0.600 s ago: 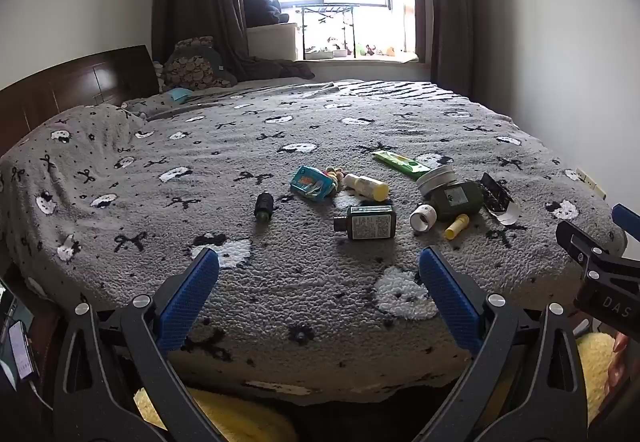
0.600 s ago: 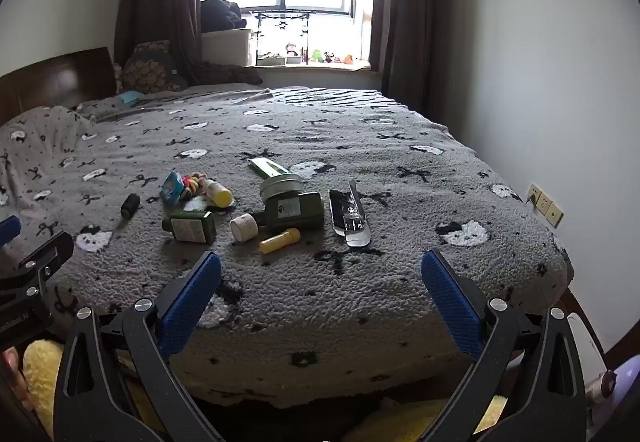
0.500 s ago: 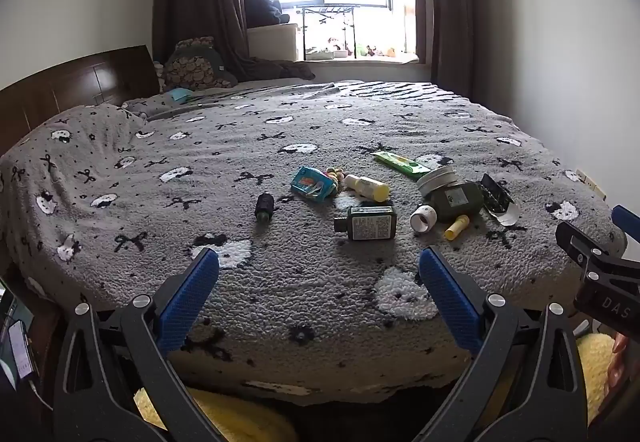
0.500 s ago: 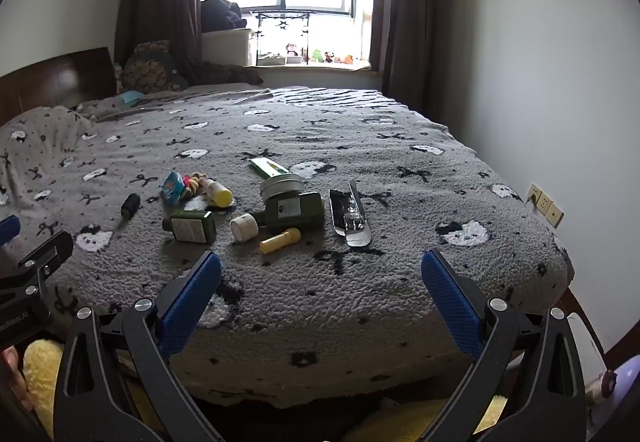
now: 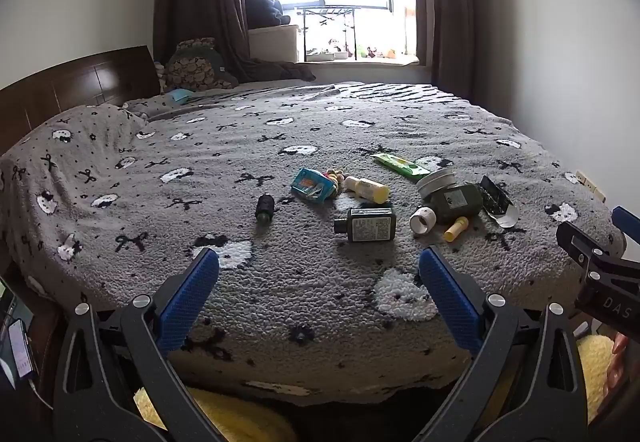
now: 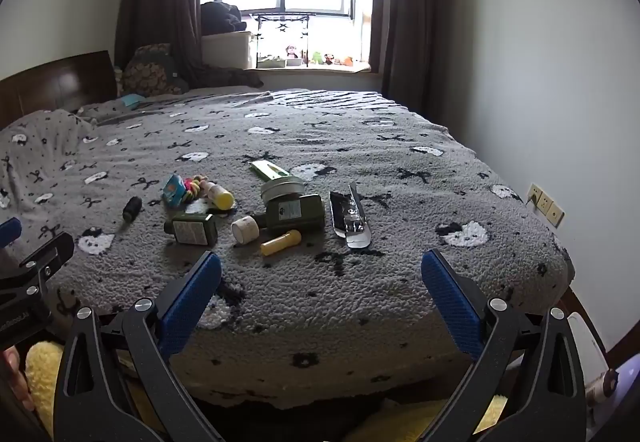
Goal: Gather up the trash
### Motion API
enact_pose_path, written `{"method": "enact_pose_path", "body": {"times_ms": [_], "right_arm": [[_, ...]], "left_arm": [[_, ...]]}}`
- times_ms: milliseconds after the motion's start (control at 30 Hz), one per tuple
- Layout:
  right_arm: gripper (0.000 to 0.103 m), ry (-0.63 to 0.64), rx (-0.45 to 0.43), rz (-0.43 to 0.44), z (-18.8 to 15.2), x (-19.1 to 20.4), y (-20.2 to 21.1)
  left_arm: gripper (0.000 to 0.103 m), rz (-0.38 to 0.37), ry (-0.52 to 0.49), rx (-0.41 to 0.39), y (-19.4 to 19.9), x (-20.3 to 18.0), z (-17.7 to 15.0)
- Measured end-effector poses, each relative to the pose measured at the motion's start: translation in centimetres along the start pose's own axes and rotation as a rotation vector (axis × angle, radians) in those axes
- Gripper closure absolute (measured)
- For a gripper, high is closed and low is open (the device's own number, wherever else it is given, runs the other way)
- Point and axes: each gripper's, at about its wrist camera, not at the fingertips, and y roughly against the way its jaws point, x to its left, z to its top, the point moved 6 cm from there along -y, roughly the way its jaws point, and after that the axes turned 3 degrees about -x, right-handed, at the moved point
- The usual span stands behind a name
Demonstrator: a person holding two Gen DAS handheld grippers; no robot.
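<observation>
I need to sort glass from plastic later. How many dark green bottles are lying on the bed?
2: a square one nearest the bed's front edge, a larger one beside the round tin. None seems hidden.

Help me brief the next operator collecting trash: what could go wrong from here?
The small yellow tube lies close to the white cap and the dark green bottle, so a pinch may catch a neighbour. The bottles lie on their sides on soft fleece blanket and could roll. Both tools, left and right, are open and short of the pile.
</observation>
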Motion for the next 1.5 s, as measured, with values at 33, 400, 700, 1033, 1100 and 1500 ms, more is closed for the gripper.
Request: {"method": "enact_pose_path", "body": {"times_ms": [33,400,700,1033,1100,1500], "right_arm": [[0.003,0.000,-0.001,0.000,0.12,-0.12,0.03],[0.003,-0.004,-0.006,0.004,0.22,-0.14,0.17],[0.003,-0.001,-0.011,0.007,0.28,0.06,0.30],[0.003,0.000,-0.013,0.012,0.23,0.31,0.31],[0.003,0.001,-0.013,0.011,0.23,0.28,0.32],[0.003,-0.002,-0.022,0.009,0.11,0.11,0.65]], "left_arm": [[0.008,0.000,-0.001,-0.001,0.14,-0.01,0.13],[0.008,-0.002,0.000,-0.003,0.22,-0.12,0.14],[0.008,0.003,0.005,-0.007,0.39,-0.18,0.67],[0.008,0.002,0.005,-0.007,0.32,-0.26,0.61],[0.008,0.003,0.006,-0.008,0.33,-0.22,0.60],[0.008,0.003,0.008,-0.011,0.41,-0.31,0.55]]}}
